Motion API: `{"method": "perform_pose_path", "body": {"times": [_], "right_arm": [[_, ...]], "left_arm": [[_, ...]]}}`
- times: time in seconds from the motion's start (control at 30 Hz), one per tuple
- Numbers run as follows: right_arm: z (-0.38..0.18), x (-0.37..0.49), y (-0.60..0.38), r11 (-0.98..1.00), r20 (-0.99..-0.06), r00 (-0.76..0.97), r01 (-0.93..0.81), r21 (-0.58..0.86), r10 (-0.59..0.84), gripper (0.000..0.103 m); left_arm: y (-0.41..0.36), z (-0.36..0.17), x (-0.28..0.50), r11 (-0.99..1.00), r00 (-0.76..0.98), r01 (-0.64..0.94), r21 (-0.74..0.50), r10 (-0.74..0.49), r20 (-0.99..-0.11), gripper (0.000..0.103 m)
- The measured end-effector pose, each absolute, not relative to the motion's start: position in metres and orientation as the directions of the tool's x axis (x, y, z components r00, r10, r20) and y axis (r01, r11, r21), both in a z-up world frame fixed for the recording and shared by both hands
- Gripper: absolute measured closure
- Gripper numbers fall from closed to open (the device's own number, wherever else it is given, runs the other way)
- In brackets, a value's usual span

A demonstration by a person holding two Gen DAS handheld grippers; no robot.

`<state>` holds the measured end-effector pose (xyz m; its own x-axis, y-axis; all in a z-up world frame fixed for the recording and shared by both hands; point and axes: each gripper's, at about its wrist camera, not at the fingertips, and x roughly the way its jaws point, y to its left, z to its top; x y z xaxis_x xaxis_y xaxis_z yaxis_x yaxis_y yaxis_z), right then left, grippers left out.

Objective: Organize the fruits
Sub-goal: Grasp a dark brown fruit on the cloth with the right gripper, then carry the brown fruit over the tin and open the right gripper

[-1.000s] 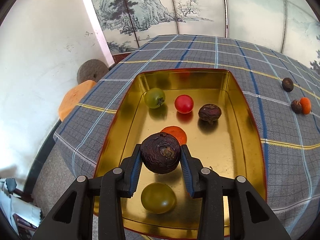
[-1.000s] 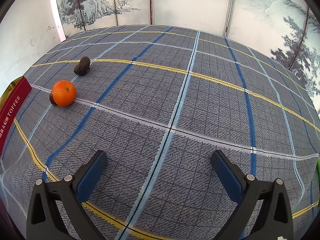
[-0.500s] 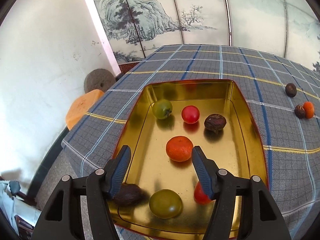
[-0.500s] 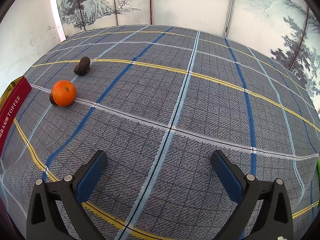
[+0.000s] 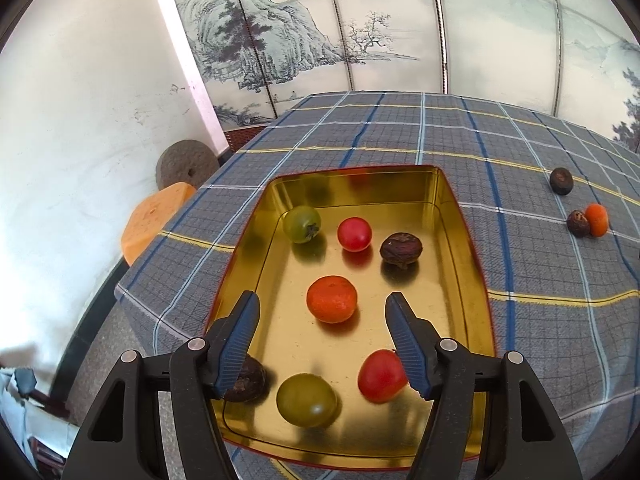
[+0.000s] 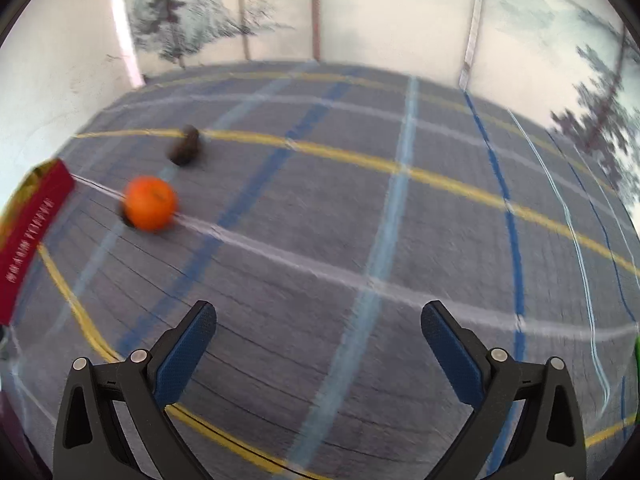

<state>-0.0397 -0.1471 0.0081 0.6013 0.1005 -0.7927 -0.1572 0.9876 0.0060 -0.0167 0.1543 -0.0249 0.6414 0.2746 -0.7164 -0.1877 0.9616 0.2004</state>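
A gold tin tray (image 5: 464, 248) holds several fruits: a green one (image 5: 302, 224), a red one (image 5: 354, 234), a dark wrinkled one (image 5: 401, 249), an orange (image 5: 331, 299), another red (image 5: 382, 376), another green (image 5: 307, 400) and a dark wrinkled fruit (image 5: 246, 378) at its near left corner. My left gripper (image 5: 322, 340) is open and empty above the tray. My right gripper (image 6: 318, 350) is open and empty over the cloth. An orange (image 6: 150, 203) and a dark fruit (image 6: 185, 146) lie far left of it.
On the checked cloth (image 5: 532, 280) right of the tray lie two dark fruits (image 5: 561, 181) (image 5: 578, 223) and an orange (image 5: 597, 220). The tray's red side (image 6: 34, 236) shows at the right wrist view's left edge. An orange stool (image 5: 154, 220) stands beyond the table's left edge.
My left gripper opened and let go of the dark wrinkled fruit, which now lies in the tray's near left corner; the gripper drew back and up. My right gripper has started moving; its view is blurred.
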Motion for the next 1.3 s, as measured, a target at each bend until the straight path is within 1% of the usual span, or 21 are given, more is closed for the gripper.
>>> {"method": "perform_pose_path", "body": {"times": [0.1, 0.17, 0.23, 0.3, 0.4, 0.43, 0.47, 0.63, 0.7, 0.73, 0.83, 0.9, 0.97, 1.1, 1.3], "right_arm": [[0.032, -0.029, -0.122, 0.966, -0.754, 0.624, -0.253, 0.051, 0.204, 0.001], [0.043, -0.011, -0.102, 0.942, -0.751, 0.603, -0.325, 0.080, 0.271, 0.001], [0.046, 0.008, -0.085, 0.927, -0.753, 0.586, -0.366, 0.083, 0.299, 0.001], [0.044, 0.026, -0.070, 0.915, -0.763, 0.569, -0.398, 0.072, 0.308, 0.004], [0.036, 0.053, -0.051, 0.904, -0.783, 0.542, -0.423, 0.060, 0.306, 0.013], [0.032, 0.062, -0.048, 0.903, -0.789, 0.530, -0.424, 0.069, 0.310, 0.020], [0.029, 0.070, -0.046, 0.902, -0.796, 0.518, -0.425, 0.078, 0.313, 0.023], [0.009, 0.096, -0.032, 0.903, -0.831, 0.479, -0.426, 0.061, 0.282, 0.031], [0.001, 0.104, -0.029, 0.901, -0.847, 0.452, -0.428, 0.070, 0.280, 0.051], [-0.003, 0.107, -0.028, 0.899, -0.856, 0.430, -0.430, 0.085, 0.287, 0.068], [0.001, 0.103, -0.027, 0.896, -0.850, 0.438, -0.436, 0.083, 0.292, 0.069], [0.011, 0.089, -0.026, 0.894, -0.826, 0.469, -0.440, 0.088, 0.312, 0.069], [0.029, 0.064, -0.023, 0.872, -0.783, 0.481, -0.465, 0.155, 0.396, 0.069], [0.055, 0.015, 0.000, 0.815, -0.720, 0.473, -0.535, 0.223, 0.508, 0.069], [0.082, -0.030, 0.061, 0.724, -0.682, 0.426, -0.652, 0.225, 0.595, 0.069]], "left_arm": [[0.152, -0.020, -0.018, 0.967, 0.647, -0.178, 0.181, 0.253, -0.719, 0.037], [0.146, -0.016, -0.018, 0.973, 0.652, -0.161, 0.166, 0.232, -0.722, 0.037], [0.141, -0.013, -0.018, 0.976, 0.658, -0.144, 0.161, 0.216, -0.721, 0.037], [0.135, -0.009, -0.018, 0.979, 0.666, -0.128, 0.160, 0.204, -0.717, 0.037], [0.128, -0.004, -0.017, 0.982, 0.673, -0.103, 0.161, 0.188, -0.715, 0.037], [0.126, -0.003, -0.016, 0.982, 0.675, -0.095, 0.161, 0.183, -0.715, 0.037], [0.125, -0.002, -0.015, 0.983, 0.676, -0.091, 0.162, 0.180, -0.714, 0.037], [0.124, 0.002, -0.011, 0.987, 0.677, -0.075, 0.144, 0.156, -0.719, 0.037], [0.123, 0.004, -0.010, 0.988, 0.681, -0.071, 0.140, 0.151, -0.717, 0.037], [0.124, 0.004, -0.011, 0.987, 0.681, -0.071, 0.142, 0.152, -0.716, 0.037], [0.125, 0.004, -0.011, 0.988, 0.679, -0.073, 0.135, 0.149, -0.719, 0.037], [0.127, 0.005, -0.014, 0.989, 0.675, -0.082, 0.124, 0.146, -0.723, 0.037], [0.131, 0.007, -0.019, 0.990, 0.677, -0.089, 0.112, 0.142, -0.722, 0.037], [0.137, 0.011, -0.031, 0.988, 0.680, -0.108, 0.108, 0.153, -0.717, 0.037], [0.155, 0.017, -0.060, 0.979, 0.684, -0.163, 0.120, 0.200, -0.701, 0.037]]}}
